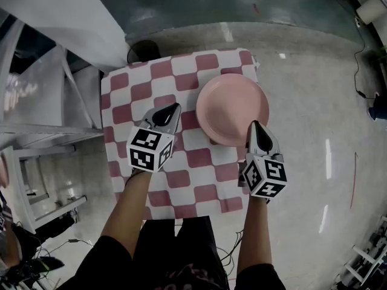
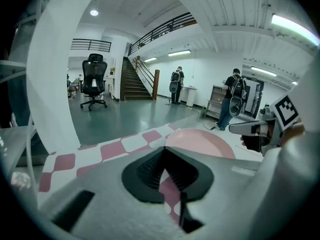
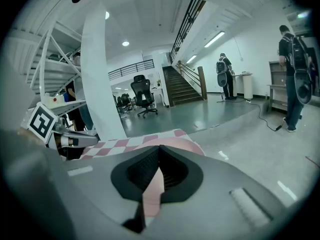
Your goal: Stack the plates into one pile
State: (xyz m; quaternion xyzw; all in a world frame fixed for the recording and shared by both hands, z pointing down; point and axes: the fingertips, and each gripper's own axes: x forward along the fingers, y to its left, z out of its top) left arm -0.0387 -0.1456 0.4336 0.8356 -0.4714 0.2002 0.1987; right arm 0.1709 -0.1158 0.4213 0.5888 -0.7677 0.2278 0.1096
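A pink plate (image 1: 233, 109) rests on the red-and-white checked tablecloth (image 1: 139, 92), toward the table's right side; whether more plates lie under it I cannot tell. My left gripper (image 1: 176, 107) hovers over the cloth just left of the plate, jaws shut and empty. My right gripper (image 1: 255, 124) hangs over the plate's near right rim, also shut with nothing in it. The left gripper view shows the plate (image 2: 200, 141) beyond the closed left gripper (image 2: 164, 149). In the right gripper view the plate (image 3: 176, 143) lies just past the closed right gripper (image 3: 159, 147).
The small table ends close to the plate on the right and far sides. A white pillar (image 1: 66, 11) and a white shelving rack (image 1: 36, 132) stand to the left. Beyond are a grey floor, an office chair (image 2: 94, 79), stairs, and people standing (image 2: 232, 96).
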